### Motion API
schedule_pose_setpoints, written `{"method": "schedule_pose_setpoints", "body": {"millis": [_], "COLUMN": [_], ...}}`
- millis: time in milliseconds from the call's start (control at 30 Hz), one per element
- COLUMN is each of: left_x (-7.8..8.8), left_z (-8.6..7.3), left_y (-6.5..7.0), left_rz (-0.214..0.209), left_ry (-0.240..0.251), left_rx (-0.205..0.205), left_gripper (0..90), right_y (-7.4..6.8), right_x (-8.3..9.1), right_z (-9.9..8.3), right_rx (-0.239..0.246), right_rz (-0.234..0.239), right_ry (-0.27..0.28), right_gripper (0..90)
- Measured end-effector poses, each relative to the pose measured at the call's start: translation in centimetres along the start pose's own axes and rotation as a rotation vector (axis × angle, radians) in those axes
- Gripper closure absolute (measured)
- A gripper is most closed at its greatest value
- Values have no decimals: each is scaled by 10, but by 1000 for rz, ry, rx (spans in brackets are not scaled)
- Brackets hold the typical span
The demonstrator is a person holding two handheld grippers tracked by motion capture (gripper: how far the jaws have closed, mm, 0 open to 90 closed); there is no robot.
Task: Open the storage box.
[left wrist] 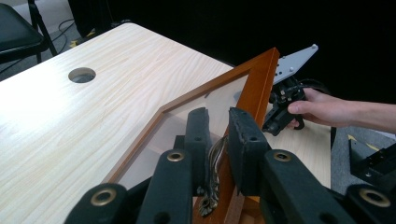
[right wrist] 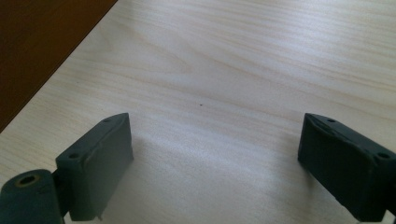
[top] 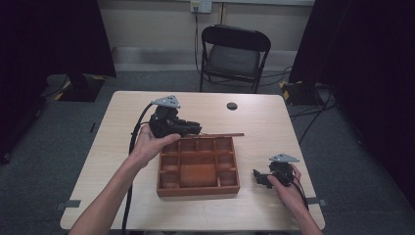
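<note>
The wooden box (top: 198, 166) sits near the middle of the bench (top: 122, 122), its compartments bare and facing up. Its glass-paned lid (left wrist: 254, 88) is swung up and back on the far edge of the box, which is why the high view shows it only as a thin strip along that edge.

The left gripper (left wrist: 218, 140) is at the far left corner of the box, and its jaws are clenched on the small brass handle (left wrist: 215, 161) fixed to the lid's frame. Holding that handle rather than the frame gives a firm purchase on a narrow metal part and keeps the pads off the glass; I judge the lid is being held open, or guided on its hinge, by this grip.

The right gripper (top: 271, 176) rests low on the bench, well to the right of the box. Its jaws are spread wide with bare wood grain between them and nothing grasped. It seems parked out of the lid's swing, ready to steady the box if the lid pulls it.
</note>
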State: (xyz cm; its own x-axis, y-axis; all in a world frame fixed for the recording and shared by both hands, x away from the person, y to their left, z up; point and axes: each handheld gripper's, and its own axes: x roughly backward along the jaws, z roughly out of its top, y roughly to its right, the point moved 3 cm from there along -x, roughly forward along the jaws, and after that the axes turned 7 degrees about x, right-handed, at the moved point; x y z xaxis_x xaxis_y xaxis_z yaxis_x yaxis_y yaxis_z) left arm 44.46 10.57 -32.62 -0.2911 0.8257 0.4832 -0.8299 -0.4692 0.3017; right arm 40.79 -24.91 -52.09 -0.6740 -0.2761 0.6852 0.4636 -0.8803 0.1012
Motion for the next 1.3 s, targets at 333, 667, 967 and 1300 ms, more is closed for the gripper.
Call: {"method": "schedule_pose_setpoints", "body": {"millis": [333, 667, 967, 1300], "left_x": [0, 0, 0, 0], "left_z": [1, 2, 3, 3], "left_y": [0, 1, -1, 0], "left_rz": [17, 37, 31, 25], "left_ry": [7, 23, 28, 31], "left_rx": [-6, -24, -19, -14], "left_gripper": [768, 771, 769, 773], "right_y": [0, 0, 0, 0], "right_x": [0, 0, 0, 0], "right_z": [0, 0, 0, 0], "right_rx": [0, 0, 1, 1], "right_rz": [1, 1, 1, 1], "right_ry": [-1, -1, -1, -1], "right_gripper": [92, 92, 91, 91]}}
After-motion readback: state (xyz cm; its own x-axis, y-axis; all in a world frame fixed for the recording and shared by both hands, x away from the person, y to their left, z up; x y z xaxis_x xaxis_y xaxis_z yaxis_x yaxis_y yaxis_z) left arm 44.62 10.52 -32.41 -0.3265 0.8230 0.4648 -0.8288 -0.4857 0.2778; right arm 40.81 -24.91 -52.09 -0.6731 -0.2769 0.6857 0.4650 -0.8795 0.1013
